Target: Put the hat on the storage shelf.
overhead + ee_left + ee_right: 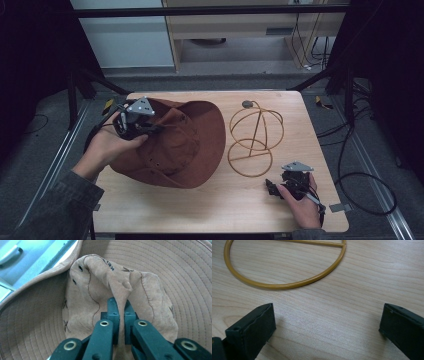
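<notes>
My left tool [119,315] is clamped on a fold of the crown of the rust-brown, wide-brimmed suede hat [175,142], which lies on the pale wooden desk [225,200] left of the gold wire dome-shaped hat stand [255,140]. I judge I should lift it high, then lower the crown over the dome. My right tool [327,325] waits with its jaws wide apart near the stand's base ring. Dark lettering on the crown reads roughly "KE"; the rest is hidden.

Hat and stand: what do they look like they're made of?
Hat: soft brown fabric, suede-like and matte; it folds where the left gripper pinches the crown, and the brim shows rings of stitching and metal eyelets. Stand: thin rigid rod bent into rings, probably metal, with a glossy golden coat that catches highlights. Table: light wood grain, possibly laminate.
</notes>
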Demonstrator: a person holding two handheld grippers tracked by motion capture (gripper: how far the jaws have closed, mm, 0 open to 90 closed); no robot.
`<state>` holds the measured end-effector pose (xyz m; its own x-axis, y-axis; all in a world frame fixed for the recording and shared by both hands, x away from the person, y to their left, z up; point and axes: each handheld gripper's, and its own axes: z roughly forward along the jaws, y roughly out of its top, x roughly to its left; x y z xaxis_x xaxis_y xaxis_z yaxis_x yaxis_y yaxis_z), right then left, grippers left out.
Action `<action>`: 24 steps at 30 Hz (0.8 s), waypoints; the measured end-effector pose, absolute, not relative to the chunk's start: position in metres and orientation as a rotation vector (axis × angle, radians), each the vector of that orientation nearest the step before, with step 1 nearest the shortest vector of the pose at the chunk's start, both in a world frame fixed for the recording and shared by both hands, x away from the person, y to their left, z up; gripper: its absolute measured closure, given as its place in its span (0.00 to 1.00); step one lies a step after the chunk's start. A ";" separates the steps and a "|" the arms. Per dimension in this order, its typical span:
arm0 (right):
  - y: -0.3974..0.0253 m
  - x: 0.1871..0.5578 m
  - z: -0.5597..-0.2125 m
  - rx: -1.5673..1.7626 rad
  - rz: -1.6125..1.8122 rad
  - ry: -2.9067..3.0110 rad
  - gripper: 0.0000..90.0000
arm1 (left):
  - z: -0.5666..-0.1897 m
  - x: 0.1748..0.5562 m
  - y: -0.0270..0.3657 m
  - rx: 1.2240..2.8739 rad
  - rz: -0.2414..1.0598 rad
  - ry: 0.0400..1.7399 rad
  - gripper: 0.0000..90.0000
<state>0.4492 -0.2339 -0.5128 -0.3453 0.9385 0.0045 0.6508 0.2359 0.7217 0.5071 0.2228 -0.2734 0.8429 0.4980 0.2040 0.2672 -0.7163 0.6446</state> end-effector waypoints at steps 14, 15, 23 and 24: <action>-0.234 0.449 -0.513 1.455 0.891 2.081 0.00 | -0.233 0.486 0.224 2.372 0.532 0.475 0.98; -0.234 0.449 -0.513 1.455 0.891 2.081 0.00 | -0.231 0.485 0.223 2.374 0.534 0.466 0.98; -0.234 0.449 -0.513 1.457 0.889 2.080 0.00 | -0.215 0.481 0.217 2.352 0.537 0.430 0.98; -0.234 0.449 -0.513 1.456 0.890 2.080 0.00 | -0.213 0.481 0.216 2.351 0.539 0.429 0.98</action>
